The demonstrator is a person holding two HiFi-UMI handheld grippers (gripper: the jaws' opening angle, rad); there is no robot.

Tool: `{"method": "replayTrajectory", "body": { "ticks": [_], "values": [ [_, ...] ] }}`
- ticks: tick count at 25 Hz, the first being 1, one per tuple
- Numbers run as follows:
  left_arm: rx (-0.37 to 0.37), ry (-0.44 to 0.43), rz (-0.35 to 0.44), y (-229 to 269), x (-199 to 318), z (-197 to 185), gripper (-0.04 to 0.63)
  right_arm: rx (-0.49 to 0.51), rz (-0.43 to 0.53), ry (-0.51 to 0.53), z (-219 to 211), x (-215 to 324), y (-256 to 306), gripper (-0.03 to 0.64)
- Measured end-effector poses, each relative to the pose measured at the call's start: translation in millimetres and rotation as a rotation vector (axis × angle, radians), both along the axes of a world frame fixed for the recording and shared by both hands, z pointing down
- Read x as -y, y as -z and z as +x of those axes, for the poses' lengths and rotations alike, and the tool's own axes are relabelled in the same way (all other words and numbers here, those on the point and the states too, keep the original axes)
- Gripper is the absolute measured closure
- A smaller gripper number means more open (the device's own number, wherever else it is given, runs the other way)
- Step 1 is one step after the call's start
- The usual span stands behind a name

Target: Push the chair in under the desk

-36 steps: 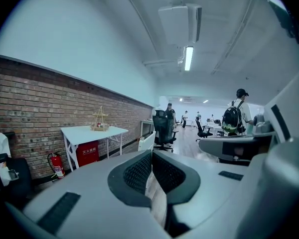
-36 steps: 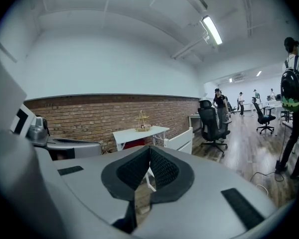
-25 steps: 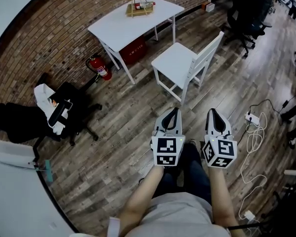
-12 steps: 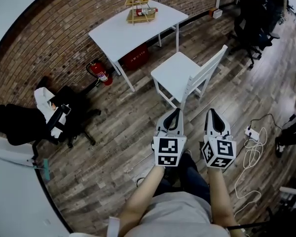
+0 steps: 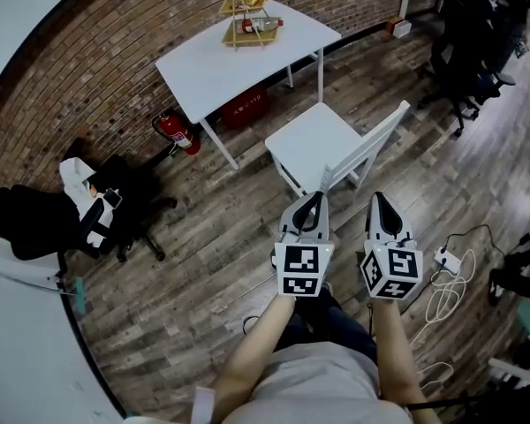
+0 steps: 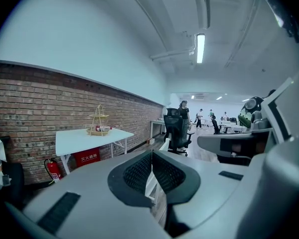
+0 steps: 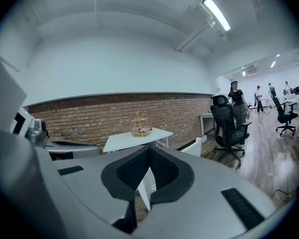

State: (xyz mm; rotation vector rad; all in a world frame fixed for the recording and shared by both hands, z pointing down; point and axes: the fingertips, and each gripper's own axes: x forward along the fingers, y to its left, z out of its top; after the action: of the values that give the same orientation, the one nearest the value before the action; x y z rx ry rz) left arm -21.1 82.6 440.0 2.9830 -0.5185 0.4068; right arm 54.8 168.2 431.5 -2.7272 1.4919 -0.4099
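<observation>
In front of desk (image 5: 230,56): chair (image 5: 322,140), backrest on far side from it. On desk: basket (image 5: 247,20). Under desk: box (image 5: 245,109). Left of desk, by wall: fire extinguisher (image 5: 177,132).

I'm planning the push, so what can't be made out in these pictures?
- Chair: head view, near leg's foot behind the left gripper; both gripper views, mostly behind the shut jaws.
- Basket contents: every view, too small.
- Space under the desk: head view, mostly hidden by its top.
</observation>
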Motion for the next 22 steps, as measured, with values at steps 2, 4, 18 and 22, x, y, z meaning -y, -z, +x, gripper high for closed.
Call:
{"method": "replayTrajectory", "body": {
  "ticks": [2,4,18,22],
  "values": [
    [0.002,0.007,0.001,-0.6,3.3,15.2,0.579,0.002,0.001,0.008,15.3,3.6,-1.3,0.601],
    [0.007,0.013,0.003,-2.0,4.7,26.8,0.578,0.004,0.002,0.018,26.1,6.2,-2.7,0.601],
    [0.038,0.004,-0.007,-9.6,13.5,88.7,0.578,0.034,0.010,0.021,83.5,24.0,-7.8,0.601],
    [0.061,0.004,-0.005,-18.1,22.3,102.8,0.578,0.039,0.014,0.018,99.4,33.0,-11.5,0.601]
  ]
}}
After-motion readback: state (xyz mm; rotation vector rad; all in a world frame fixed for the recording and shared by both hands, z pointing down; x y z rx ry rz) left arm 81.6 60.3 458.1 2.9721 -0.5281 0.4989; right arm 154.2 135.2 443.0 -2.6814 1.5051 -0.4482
